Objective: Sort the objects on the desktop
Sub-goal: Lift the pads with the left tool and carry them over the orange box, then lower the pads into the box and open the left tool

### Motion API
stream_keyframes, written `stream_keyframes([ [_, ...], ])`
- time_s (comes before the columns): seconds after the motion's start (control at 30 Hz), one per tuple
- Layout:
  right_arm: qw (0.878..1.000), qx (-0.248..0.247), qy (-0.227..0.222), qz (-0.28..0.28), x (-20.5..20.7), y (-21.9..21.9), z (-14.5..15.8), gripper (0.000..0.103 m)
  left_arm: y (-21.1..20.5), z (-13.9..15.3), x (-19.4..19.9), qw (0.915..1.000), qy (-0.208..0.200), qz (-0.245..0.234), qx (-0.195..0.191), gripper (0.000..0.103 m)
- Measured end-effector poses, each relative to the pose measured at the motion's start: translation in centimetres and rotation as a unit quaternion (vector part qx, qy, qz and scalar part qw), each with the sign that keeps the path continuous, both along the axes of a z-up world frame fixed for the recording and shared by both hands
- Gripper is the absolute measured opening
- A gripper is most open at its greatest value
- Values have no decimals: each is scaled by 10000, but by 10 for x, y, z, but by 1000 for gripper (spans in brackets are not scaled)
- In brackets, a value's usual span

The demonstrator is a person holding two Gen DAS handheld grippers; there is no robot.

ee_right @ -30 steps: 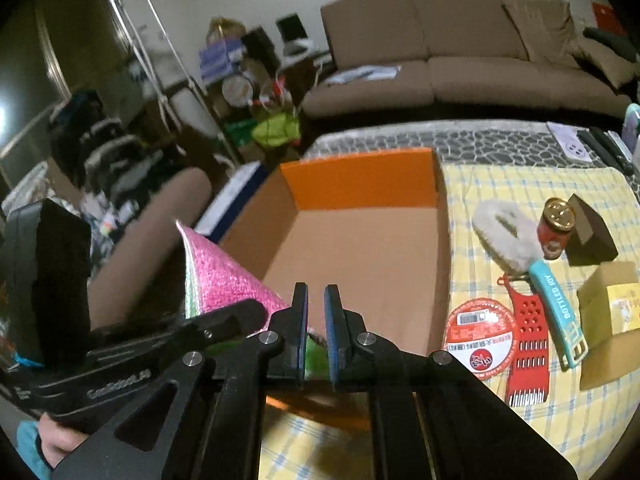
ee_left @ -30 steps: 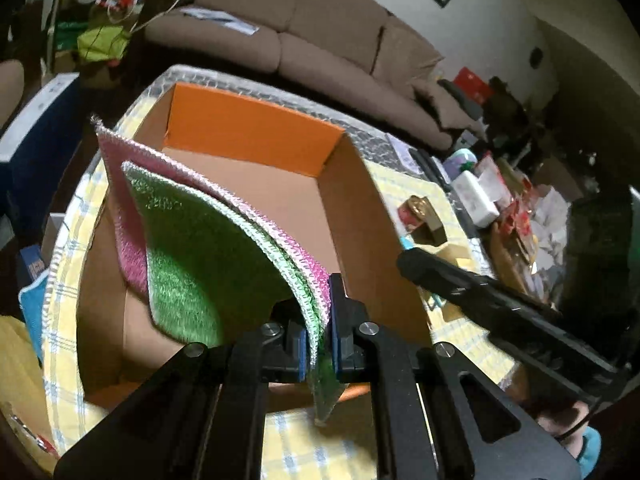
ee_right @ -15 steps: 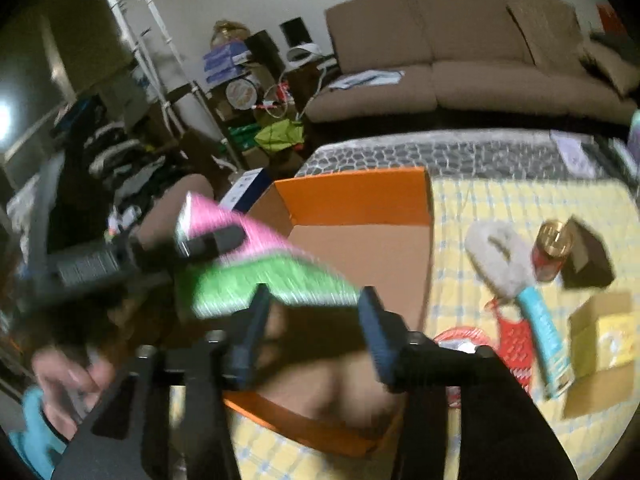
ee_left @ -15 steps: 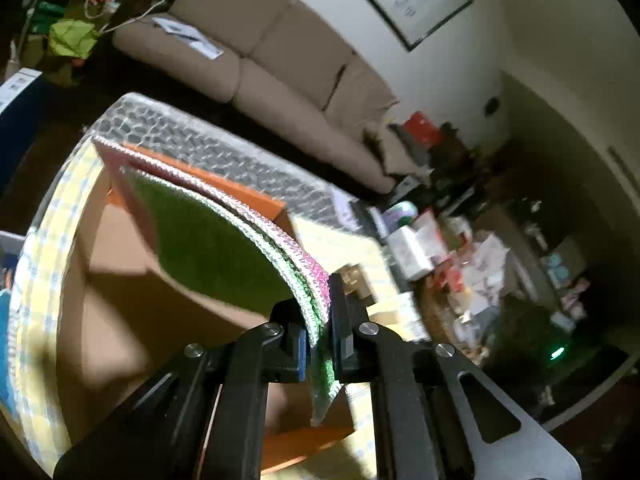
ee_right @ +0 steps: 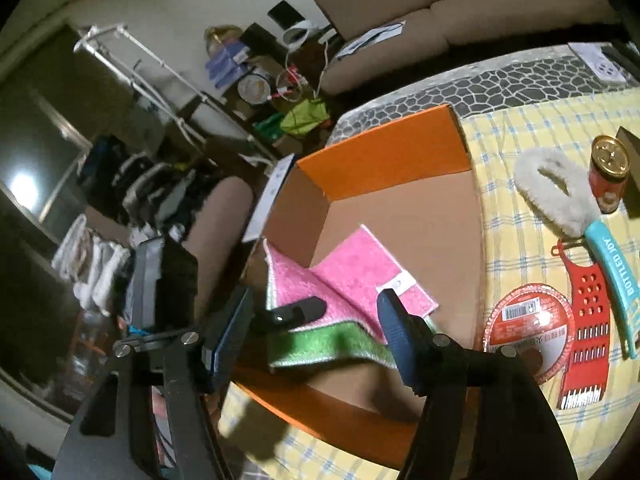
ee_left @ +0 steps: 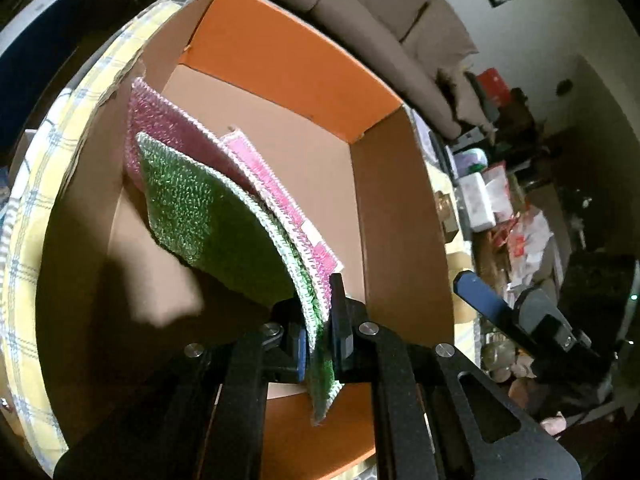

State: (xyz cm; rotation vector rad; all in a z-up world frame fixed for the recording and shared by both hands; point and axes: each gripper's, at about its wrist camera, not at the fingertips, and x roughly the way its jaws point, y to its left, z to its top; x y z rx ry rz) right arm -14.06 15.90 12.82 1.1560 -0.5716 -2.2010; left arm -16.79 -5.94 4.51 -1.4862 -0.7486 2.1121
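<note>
A stack of pink and green scouring cloths [ee_left: 208,208] hangs inside the open orange cardboard box [ee_left: 288,52], and my left gripper [ee_left: 318,300] is shut on its near edge. In the right wrist view the cloths [ee_right: 352,276] fan out over the box [ee_right: 384,160] floor, with a left finger [ee_right: 298,312] lying across them. My right gripper [ee_right: 316,296] hovers at the box's near rim. Its jaws are opening and its pads touch nothing. It also shows at the right edge of the left wrist view [ee_left: 500,308].
On the yellow checked tablecloth [ee_right: 520,128] right of the box lie a white brush with a teal handle [ee_right: 560,192], a red jar with a gold lid [ee_right: 608,176], a red grater [ee_right: 584,320] and a round red-labelled lid [ee_right: 524,320]. A brown sofa stands behind the table.
The right gripper's jaws have gone from shut to wide apart. The left gripper has swung and sunk, carrying the cloths lower into the box.
</note>
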Motion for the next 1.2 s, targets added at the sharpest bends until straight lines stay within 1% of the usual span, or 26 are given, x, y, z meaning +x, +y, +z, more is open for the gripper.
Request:
stream_keyframes([
  [0.1,9995,298,2,61,2,-9,-1,67,2,1,1,9999,-4,-18,-127,8],
  [0.17,9987,495,-10,99,3,-14,-5,67,4,2,2,9994,4,-38,-332,9],
  [0.2,9982,592,-19,119,4,-15,-8,67,5,3,4,9993,35,-49,-361,9],
  [0.27,9970,753,-45,191,5,-21,-13,67,6,6,6,9999,59,-32,-104,9],
  [0.3,9966,782,-57,244,5,-22,-15,67,4,8,4,9999,64,21,110,9],
  [0.33,9962,802,-68,322,6,-25,-15,65,0,9,2,9994,85,92,316,9],
  [0.4,9953,835,-93,482,7,-29,-16,59,-5,15,-5,9978,163,218,606,9],
  [0.47,9945,823,-148,639,10,-32,-18,57,-10,23,-10,9946,285,319,947,9],
  [0.5,9949,688,-220,707,11,-33,-19,52,-12,26,-11,9930,338,351,1080,9],
  [0.53,9954,370,-386,795,11,-32,-23,50,-13,29,-12,9906,412,371,1250,9],
  [0.6,9917,-471,-838,851,8,-27,-33,50,-15,32,-14,9879,466,364,1433,8],
  [0.67,9806,-1342,-1223,743,3,-19,-46,50,-14,31,-13,9866,438,326,1537,8],
  [0.7,9755,-1638,-1313,663,1,-16,-50,50,-14,29,-13,9863,390,321,1569,8],
  [0.77,9642,-2203,-1424,400,-3,-7,-57,50,-16,23,-13,9836,262,345,1753,8],
  [0.83,9527,-2629,-1520,113,-6,3,-65,50,-17,18,-12,9792,165,342,1993,8],
  [0.87,9461,-2830,-1572,-46,-7,8,-69,50,-16,18,-13,9784,143,326,2036,8],
  [0.93,9379,-3041,-1636,-331,-10,16,-77,50,-12,19,-13,9778,116,228,2080,8],
  [1.03,9329,-3119,-1655,-706,-14,28,-84,50,-3,24,-14,9775,117,66,2106,8],
  [1.1,9297,-3195,-1637,-829,-18,37,-84,47,-3,29,-13,9788,160,-52,2042,8],
  [1.13,9311,-3153,-1607,-886,-20,41,-83,45,-4,32,-13,9797,184,-87,1996,8],
  [1.17,9348,-3048,-1558,-946,-22,44,-80,42,-3,34,-13,9808,218,-118,1935,8],
  [1.2,9389,-2934,-1496,-998,-24,46,-77,35,-3,36,-13,9816,239,-137,1891,8],
])
